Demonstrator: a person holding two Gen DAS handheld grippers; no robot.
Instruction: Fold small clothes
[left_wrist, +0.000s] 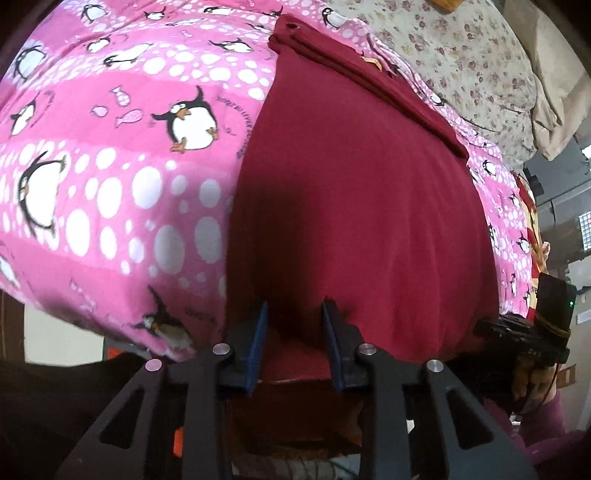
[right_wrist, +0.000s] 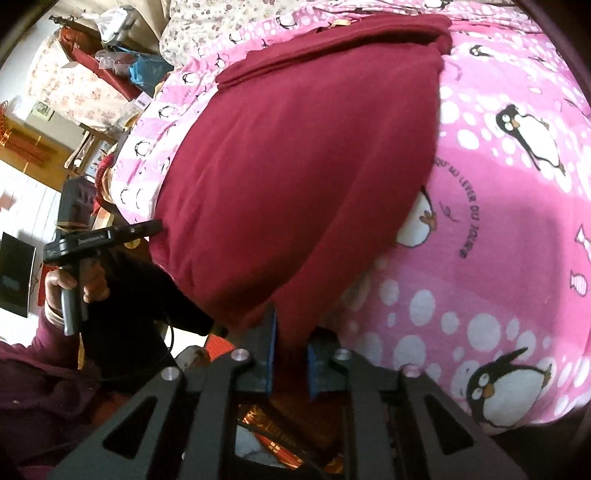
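Observation:
A maroon garment (left_wrist: 351, 184) lies spread flat on the pink penguin sheet (left_wrist: 110, 166), with a folded band across its far end (left_wrist: 354, 70). My left gripper (left_wrist: 295, 306) is at the near hem, its blue pads pinching a pucker of the cloth. In the right wrist view the same garment (right_wrist: 295, 166) narrows into a bunch between the pads of my right gripper (right_wrist: 291, 332), which is shut on that corner. Each gripper shows in the other's view at the hem: the right one (left_wrist: 491, 326) and the left one (right_wrist: 147, 229), held by a hand (right_wrist: 66, 284).
The penguin sheet (right_wrist: 498, 221) covers the bed on both sides of the garment. Floral bedding (left_wrist: 461, 55) lies beyond it. Past the bed's edge stand cluttered shelves with bags (right_wrist: 110, 62) and a dark screen (right_wrist: 16, 273). The bed's near edge is just under both grippers.

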